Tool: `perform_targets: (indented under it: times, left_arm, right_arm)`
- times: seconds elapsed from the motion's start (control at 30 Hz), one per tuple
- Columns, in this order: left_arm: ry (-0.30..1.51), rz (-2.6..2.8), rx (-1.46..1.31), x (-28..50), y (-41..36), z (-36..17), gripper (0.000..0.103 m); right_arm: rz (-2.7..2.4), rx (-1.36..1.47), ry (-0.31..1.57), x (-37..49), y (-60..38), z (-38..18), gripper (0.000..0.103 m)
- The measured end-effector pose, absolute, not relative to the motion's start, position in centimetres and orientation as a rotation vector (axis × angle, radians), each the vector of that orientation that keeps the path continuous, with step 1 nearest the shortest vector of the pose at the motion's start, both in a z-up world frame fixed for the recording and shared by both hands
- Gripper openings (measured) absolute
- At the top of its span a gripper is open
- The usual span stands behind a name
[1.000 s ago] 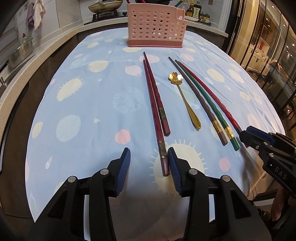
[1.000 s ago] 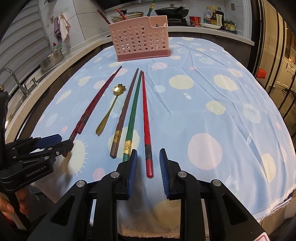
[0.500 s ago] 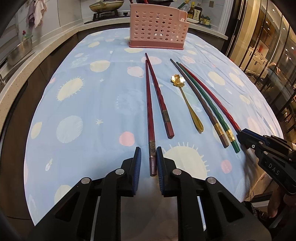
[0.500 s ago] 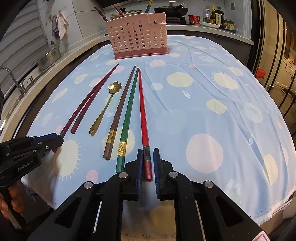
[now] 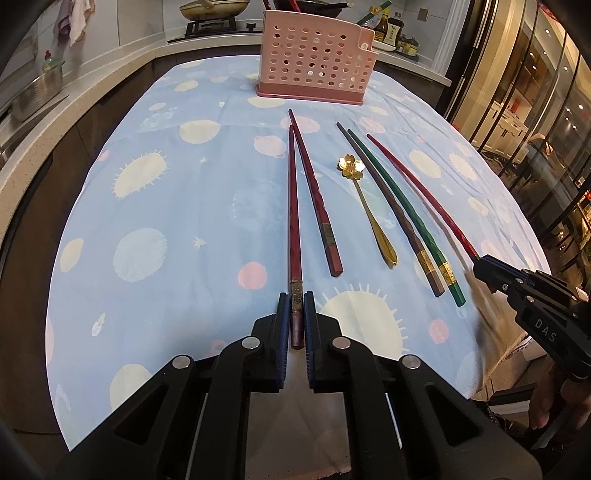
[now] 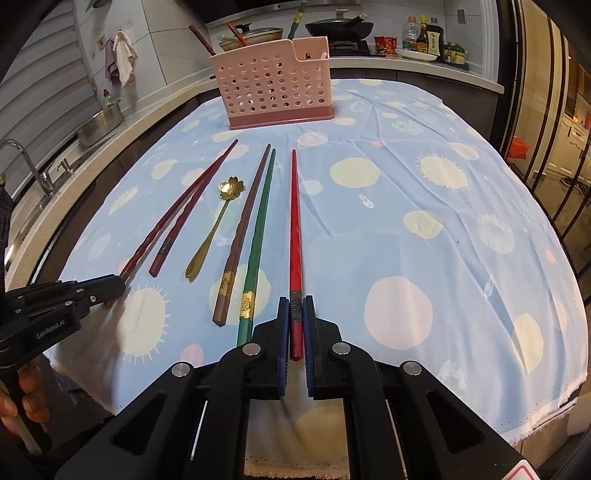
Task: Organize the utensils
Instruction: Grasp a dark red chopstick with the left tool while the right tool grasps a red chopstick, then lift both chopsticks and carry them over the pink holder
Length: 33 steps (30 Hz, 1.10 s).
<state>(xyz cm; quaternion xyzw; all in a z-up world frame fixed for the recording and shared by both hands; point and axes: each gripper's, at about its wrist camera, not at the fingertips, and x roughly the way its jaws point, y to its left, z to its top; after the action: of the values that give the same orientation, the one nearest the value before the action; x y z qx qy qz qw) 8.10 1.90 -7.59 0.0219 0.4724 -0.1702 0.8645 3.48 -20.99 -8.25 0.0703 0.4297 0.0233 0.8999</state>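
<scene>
My left gripper [image 5: 296,314] is shut on the thick end of a dark red chopstick [image 5: 293,221], which also shows in the right wrist view [image 6: 170,218]. My right gripper [image 6: 295,314] is shut on the thick end of a bright red chopstick [image 6: 294,221], seen from the left wrist view [image 5: 417,184] too. Between them on the blue cloth lie a second dark red chopstick [image 5: 316,192], a gold flower spoon [image 5: 365,206], a brown chopstick [image 5: 391,210] and a green chopstick [image 5: 406,206]. A pink perforated utensil holder [image 6: 275,86] stands at the far end, with several utensils in it.
The blue spotted tablecloth [image 5: 166,206] covers the table and hangs over the near edge. A counter with a sink [image 6: 22,177] runs along the left. A stove with pans [image 6: 338,26] and bottles [image 6: 424,37] is behind the holder. Glass cabinets stand at the right.
Both grippers have gone from open to shut on their chopsticks. The two held chopsticks have shifted slightly and their far ends have swung away from their neighbours.
</scene>
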Motion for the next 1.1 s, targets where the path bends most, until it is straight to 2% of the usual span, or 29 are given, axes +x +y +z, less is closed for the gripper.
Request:
perform_targets:
  times: [0.5,0.83,1.1]
  left_arm:
    - [0.788,-0.350,-0.018,9.1,3.8,0.9,0.007]
    - [0.649,-0.345,-0.027,12.6,3.3,6.2,0.007]
    - [0.589,-0.343,-0.026,15.7,2.4,8.8,0.007]
  right_arm:
    - [0.047,0.196,0.683,3.9,-23.6,-0.3,0.007]
    - [0.050,0.171,0.535,6.7,-24.4,5.0,0.007]
    - [0.052,0.204,0.484,9.7,-25.5,7.3,0.007]
